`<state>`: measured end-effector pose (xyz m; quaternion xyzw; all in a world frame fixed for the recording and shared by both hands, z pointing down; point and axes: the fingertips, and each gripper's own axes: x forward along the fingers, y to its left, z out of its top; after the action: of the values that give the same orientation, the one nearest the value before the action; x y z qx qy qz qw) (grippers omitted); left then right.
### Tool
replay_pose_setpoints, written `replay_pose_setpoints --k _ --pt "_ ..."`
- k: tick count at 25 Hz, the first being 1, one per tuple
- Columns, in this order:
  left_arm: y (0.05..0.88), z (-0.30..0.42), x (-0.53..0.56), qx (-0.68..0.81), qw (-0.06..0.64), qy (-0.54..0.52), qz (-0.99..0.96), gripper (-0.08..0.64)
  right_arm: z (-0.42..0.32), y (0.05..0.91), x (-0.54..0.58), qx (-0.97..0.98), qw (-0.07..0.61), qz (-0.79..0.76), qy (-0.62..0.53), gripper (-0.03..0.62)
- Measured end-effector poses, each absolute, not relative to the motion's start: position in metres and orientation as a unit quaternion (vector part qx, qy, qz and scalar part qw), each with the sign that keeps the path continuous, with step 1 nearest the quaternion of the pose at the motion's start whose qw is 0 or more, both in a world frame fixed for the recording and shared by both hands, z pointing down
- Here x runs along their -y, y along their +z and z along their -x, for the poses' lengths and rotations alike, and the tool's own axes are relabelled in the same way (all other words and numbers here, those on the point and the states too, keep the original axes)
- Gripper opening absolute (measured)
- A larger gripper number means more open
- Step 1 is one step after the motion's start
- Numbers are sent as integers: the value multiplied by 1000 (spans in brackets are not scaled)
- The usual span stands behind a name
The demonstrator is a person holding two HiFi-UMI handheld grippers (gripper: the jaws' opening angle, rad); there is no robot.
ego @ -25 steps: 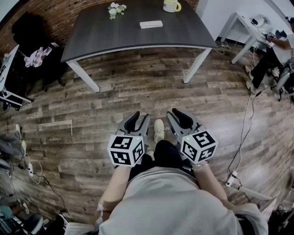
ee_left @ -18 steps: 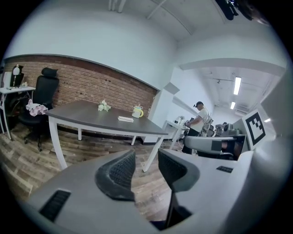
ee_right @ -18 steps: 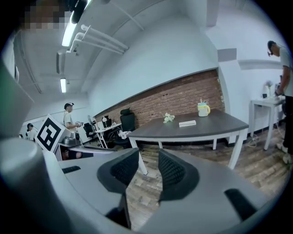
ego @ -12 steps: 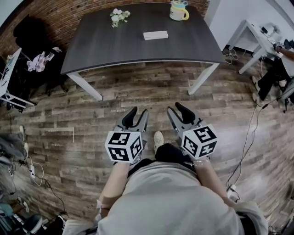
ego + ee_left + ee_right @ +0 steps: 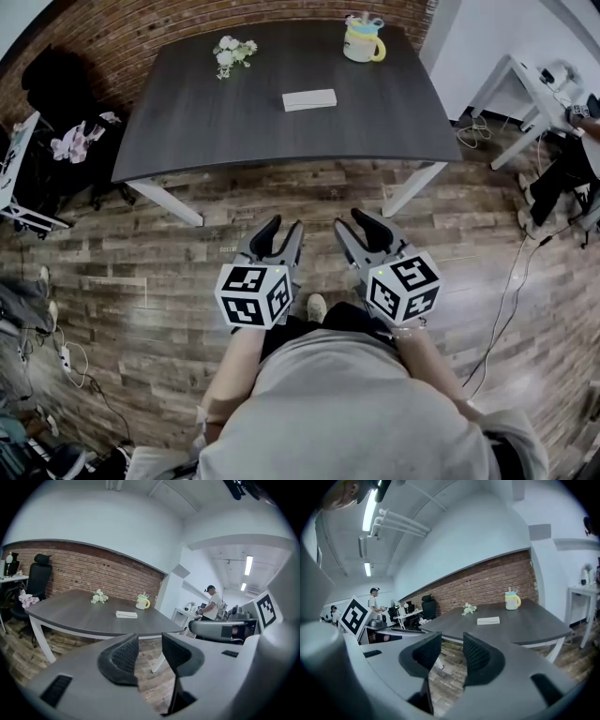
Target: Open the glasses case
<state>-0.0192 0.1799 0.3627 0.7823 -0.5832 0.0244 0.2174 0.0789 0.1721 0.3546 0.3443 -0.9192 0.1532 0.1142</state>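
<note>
White glasses case (image 5: 309, 99) lies shut on the table (image 5: 187, 122), nearer its far edge, and is closer now. Left gripper (image 5: 281, 231) and right gripper (image 5: 354, 224) are empty, jaws apart; the right's have just been opening, ready to reach.

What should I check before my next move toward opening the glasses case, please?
1. Glasses case lies in plain sight on the table: ok.
2. Case within reach: not ok; both grippers are over the floor, short of the table edge.
3. Left gripper open, nothing between its fingers: ok.
4. Right gripper open; its fingers have just been opening, nothing between them: ok.
5. Mug and flowers apart from the case: ok.
6. Which side the case opens from: cannot tell.
</note>
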Motion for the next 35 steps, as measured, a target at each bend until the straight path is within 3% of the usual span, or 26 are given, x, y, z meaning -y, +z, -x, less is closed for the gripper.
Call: replay_pose_setpoints --k 16,35 --pt "379 19 -114 581 238 48 -777 150 -98 375 -111 903 107 -366 198 141" --pt "388 66 46 546 253 59 -796 150 -53 385 43 884 129 -396 211 153"
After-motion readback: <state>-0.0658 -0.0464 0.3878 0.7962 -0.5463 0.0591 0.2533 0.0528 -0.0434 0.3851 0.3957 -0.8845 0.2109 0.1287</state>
